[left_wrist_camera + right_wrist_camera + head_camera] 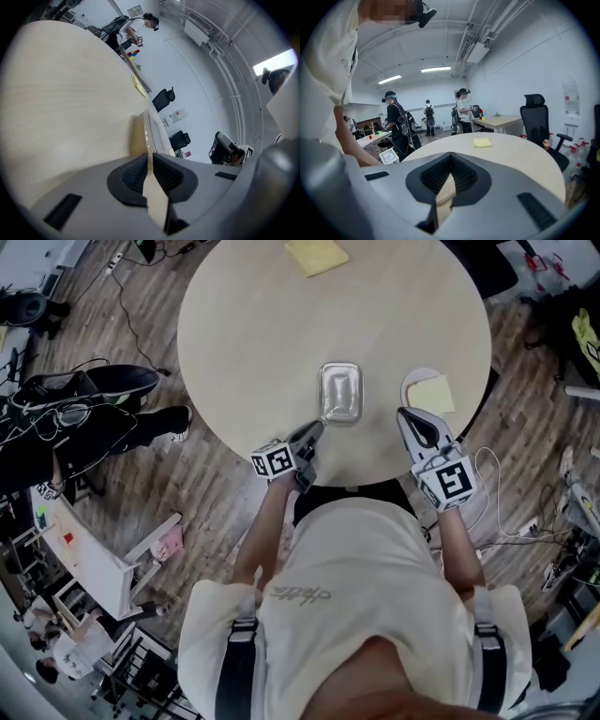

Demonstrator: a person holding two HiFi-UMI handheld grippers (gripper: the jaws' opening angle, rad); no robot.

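Note:
On the round pale table [253,324] a shallow foil tray [339,392] sits near the front edge. My left gripper [307,439] is shut and empty, its tips just short of the tray's near left corner; the tray [151,133] rises right beyond the tips of the left gripper [149,155]. My right gripper [420,426] is shut too, holding nothing, beside a white plate [412,383] that carries a yellow pad [434,395]. Seen along the right gripper [451,158], a yellow cloth [483,142] lies across the table; the same cloth [317,254] is at the far edge.
Black bags and cables [75,413] lie on the wooden floor to the left. A white cable [497,512] runs along the floor at the right. Several people [396,123] stand by desks beyond the table, and a black office chair [536,117] stands at its right.

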